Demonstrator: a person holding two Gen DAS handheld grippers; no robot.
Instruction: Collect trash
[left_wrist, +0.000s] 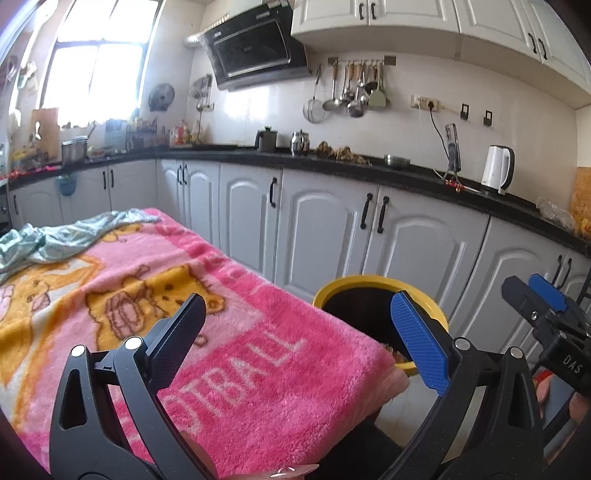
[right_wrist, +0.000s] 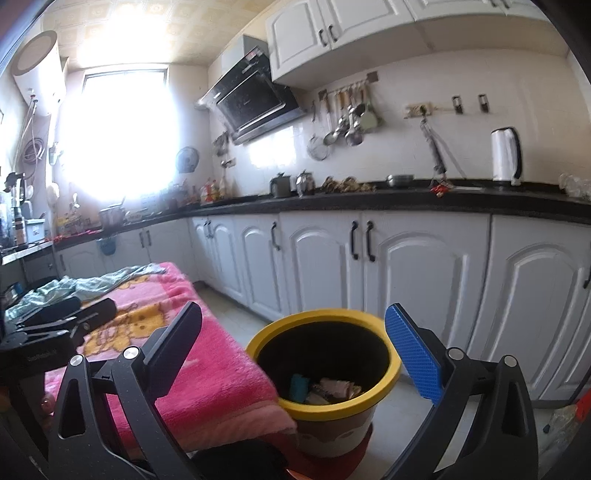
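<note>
Here, the yellow-rimmed round bin (right_wrist: 323, 373) stands upright, mouth upward, lower centre; the left gripper (left_wrist: 299, 343) and the right gripper (right_wrist: 295, 350) both gape wide, holding nothing.

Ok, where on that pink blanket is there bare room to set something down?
The pink blanket lies bare from the bear pictures to its near edge by the yellow-rimmed bin. The far end is taken by the crumpled green cloth. Both tongs, left and right, are open and empty. The bin already holds scraps.

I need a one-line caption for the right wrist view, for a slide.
Open right gripper poised above a yellow-rimmed trash bin holding scraps, beside a pink blanket.
</note>
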